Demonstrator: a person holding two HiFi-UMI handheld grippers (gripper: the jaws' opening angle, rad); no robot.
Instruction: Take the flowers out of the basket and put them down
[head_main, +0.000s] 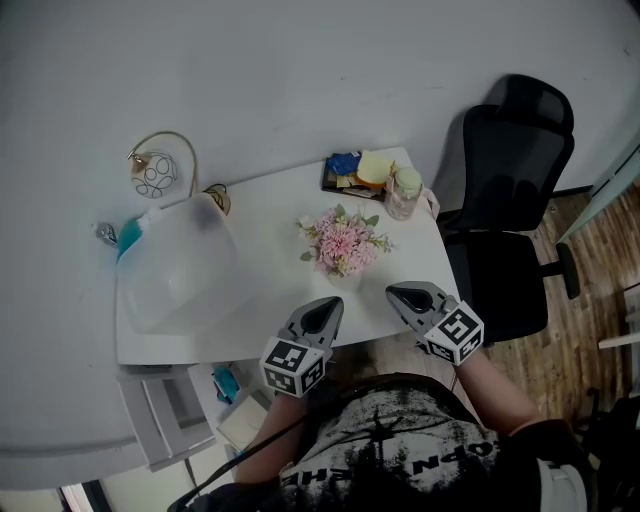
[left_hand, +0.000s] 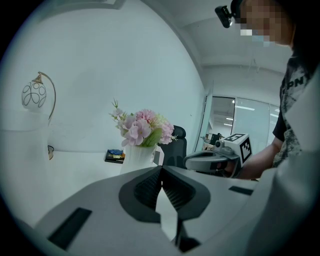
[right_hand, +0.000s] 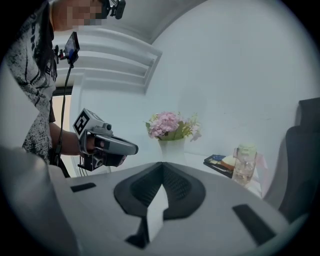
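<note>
A bunch of pink and white flowers stands upright in a small white basket-like vase near the middle of the white table. My left gripper hovers at the table's near edge, just left of the vase, jaws shut and empty. My right gripper is level with it, just right of the vase, also shut and empty. In the left gripper view the flowers and vase lie ahead of the shut gripper. In the right gripper view the flowers rise beyond the shut gripper.
A black office chair stands right of the table. At the table's back are a dark tray of small items and a glass jar. A large white bulky cover fills the table's left side, with a hoop lamp behind it.
</note>
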